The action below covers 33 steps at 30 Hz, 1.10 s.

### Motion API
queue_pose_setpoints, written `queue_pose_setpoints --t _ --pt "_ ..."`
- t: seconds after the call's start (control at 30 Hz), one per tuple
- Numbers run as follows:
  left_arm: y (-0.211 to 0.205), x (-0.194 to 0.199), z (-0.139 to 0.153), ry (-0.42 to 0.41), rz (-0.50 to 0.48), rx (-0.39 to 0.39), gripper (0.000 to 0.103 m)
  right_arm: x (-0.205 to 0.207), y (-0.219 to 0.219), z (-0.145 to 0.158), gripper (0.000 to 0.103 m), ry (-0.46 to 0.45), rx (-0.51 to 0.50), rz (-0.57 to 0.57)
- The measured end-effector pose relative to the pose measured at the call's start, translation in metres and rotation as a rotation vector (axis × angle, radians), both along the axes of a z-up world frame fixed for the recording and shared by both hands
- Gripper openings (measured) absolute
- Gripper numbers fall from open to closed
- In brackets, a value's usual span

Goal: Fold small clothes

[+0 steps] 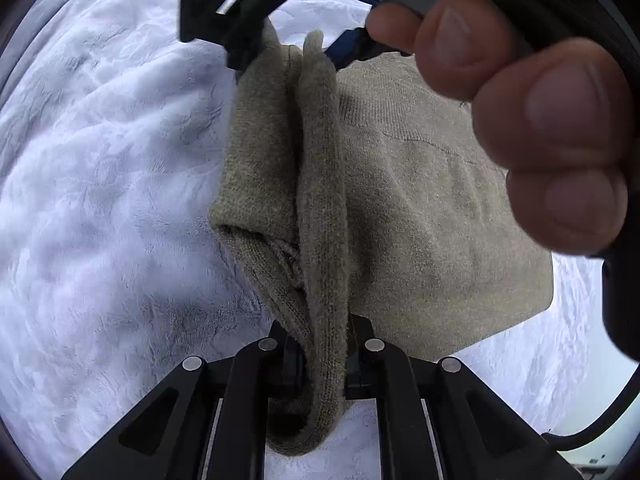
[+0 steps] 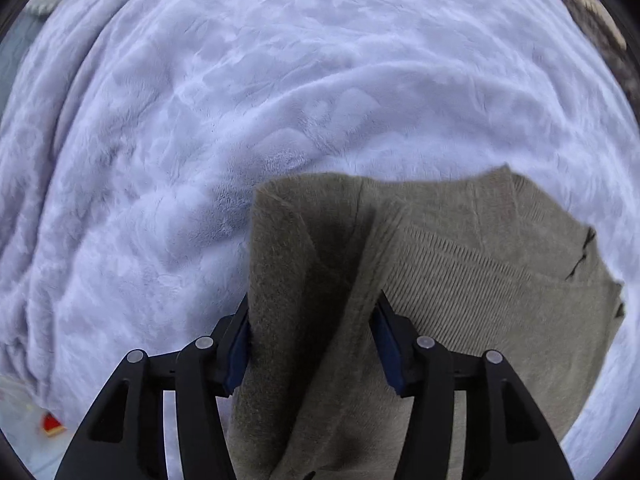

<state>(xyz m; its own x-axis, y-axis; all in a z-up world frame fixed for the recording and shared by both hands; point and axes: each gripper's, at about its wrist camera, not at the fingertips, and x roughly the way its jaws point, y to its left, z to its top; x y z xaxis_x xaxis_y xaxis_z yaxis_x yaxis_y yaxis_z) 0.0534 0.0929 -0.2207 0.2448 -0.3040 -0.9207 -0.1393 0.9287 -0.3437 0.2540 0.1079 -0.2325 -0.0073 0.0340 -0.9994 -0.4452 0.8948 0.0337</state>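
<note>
An olive-grey knitted garment [image 1: 432, 216] lies on a white fleece blanket [image 1: 100, 180]. Its near edge is lifted into a thick fold [image 1: 316, 200] that runs from my left gripper [image 1: 326, 356] up to my right gripper [image 1: 288, 44] at the top of the left wrist view. My left gripper is shut on this fold. In the right wrist view the garment [image 2: 480, 256] rises between the blue-padded fingers [image 2: 388, 348] of my right gripper [image 2: 312, 340], whose jaws press the bunched fabric from both sides. The person's hand [image 1: 540, 120] holds the right gripper.
The fleece blanket [image 2: 240, 100] covers the whole surface around the garment. A small red object [image 2: 51, 424] lies at the blanket's lower left edge in the right wrist view. A dark patterned thing [image 2: 588, 8] shows at the far upper right.
</note>
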Motion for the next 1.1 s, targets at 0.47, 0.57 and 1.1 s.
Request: queue_pose_setpoints --t 0.47,0.57,1.1 --pt "0.001 -0.004 0.026 0.011 0.012 0.009 0.013 0.002 -0.043 0.042 0.016 0.021 0.16 -0.03" --pt "-0.006 -0.005 0.037 0.008 0.009 0.035 0.013 0.009 -0.056 0.052 0.016 0.037 0.209 -0.063" --pt "-0.067 -0.005 0.092 0.045 -0.006 0.228 0.013 0.005 -0.122 0.098 0.016 0.062 0.393 -0.126"
